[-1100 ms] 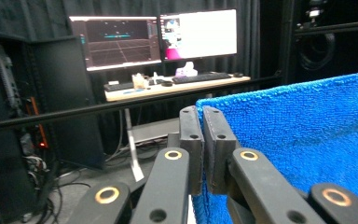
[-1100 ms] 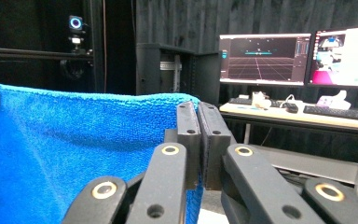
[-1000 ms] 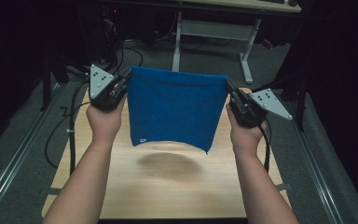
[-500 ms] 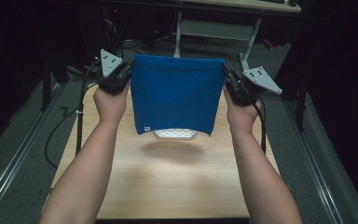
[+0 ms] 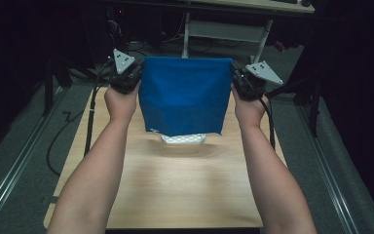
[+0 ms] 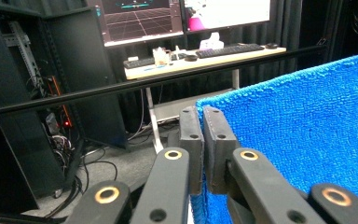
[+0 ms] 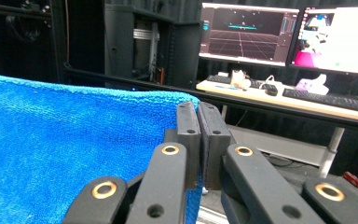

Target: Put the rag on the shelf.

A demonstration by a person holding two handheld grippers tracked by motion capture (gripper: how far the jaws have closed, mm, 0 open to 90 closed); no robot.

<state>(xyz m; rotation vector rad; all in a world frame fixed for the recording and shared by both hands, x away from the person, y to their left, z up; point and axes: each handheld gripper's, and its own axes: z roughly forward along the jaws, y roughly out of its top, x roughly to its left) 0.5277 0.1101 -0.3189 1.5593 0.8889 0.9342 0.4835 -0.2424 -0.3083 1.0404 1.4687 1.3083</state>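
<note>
In the high view the blue towel (image 5: 184,95) hangs in the upper centre of the frame, stretched flat between the left gripper (image 5: 125,74) and the right gripper (image 5: 244,84), each pinching one top corner. Compared with a second ago the person's arms have reached farther forward and up the frame, so the cloth has travelled from mid-table toward the far edge of the wooden table (image 5: 175,185), and its top hem now reads straight and taut where it sagged slightly before. A white perforated object (image 5: 183,139) that was hidden under the hanging cloth now peeks out just below the towel's lower edge. In the left gripper view the black jaws are pressed together on the towel's corner (image 6: 279,135), and the left gripper (image 6: 203,154) leaves no gap between them; the right gripper view shows the same, the right gripper (image 7: 198,149) clamped on the other corner of the towel (image 7: 74,149). Judging from this, the cloth is being carried outward, fully spread, probably ready to be lowered flat or draped for folding.
</note>
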